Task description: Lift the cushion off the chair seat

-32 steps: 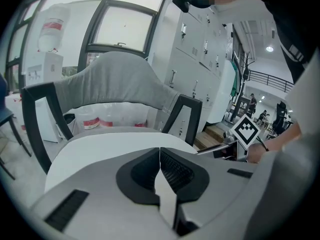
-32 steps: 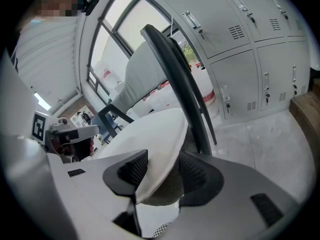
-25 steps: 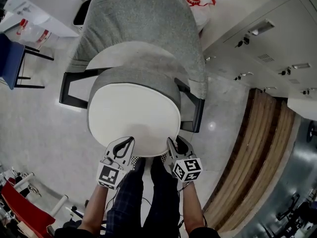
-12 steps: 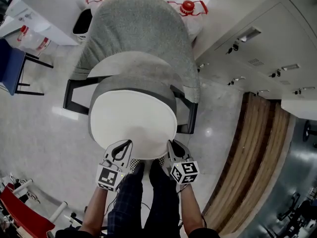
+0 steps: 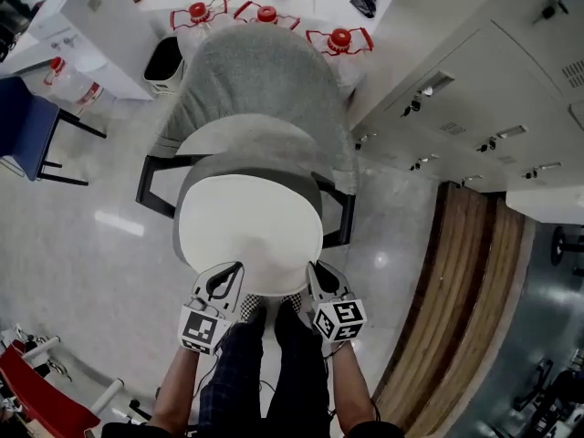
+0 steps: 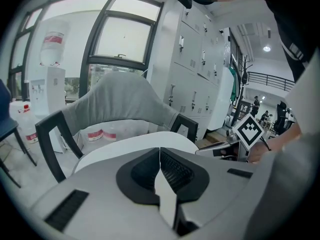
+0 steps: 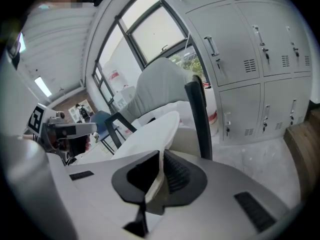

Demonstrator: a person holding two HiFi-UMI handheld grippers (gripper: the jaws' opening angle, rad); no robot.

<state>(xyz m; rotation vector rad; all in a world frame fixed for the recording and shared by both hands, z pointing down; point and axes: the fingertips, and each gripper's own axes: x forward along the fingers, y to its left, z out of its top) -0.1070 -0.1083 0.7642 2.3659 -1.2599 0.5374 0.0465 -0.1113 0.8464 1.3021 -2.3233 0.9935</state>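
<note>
Fingers [image 6: 176, 170], left gripper [image 5: 223, 274]: pressed together on the thin white front edge of the cushion [image 5: 248, 226], left of its middle.

Fingers [image 7: 175, 173], right gripper [image 5: 320, 270]: have just been closing and now pinch the same edge nearer its right end. A fold of white cover shows between them.

Cushion: white, rounded, flat. It lies over the seat of the grey chair [image 5: 265, 71], with its front edge gathered in both grips and its far side toward the backrest. Whether the far side has left the seat cannot be told.

Handling, as judged: light and soft, not stiff. It will likely sag between the two holds and hang from the front edge as it rises. The cover looks smooth, so a pinch on the rim alone may slip; a deeper bite is safer. Holds set well apart on the front edge suit it, with both sides raised evenly.

Surroundings: black armrests [image 5: 155, 181] flank the seat. Water jugs [image 5: 266, 14] with red caps stand behind the backrest. Grey lockers [image 5: 474, 108] are to the right, on a pale glossy floor [image 5: 82, 245].
</note>
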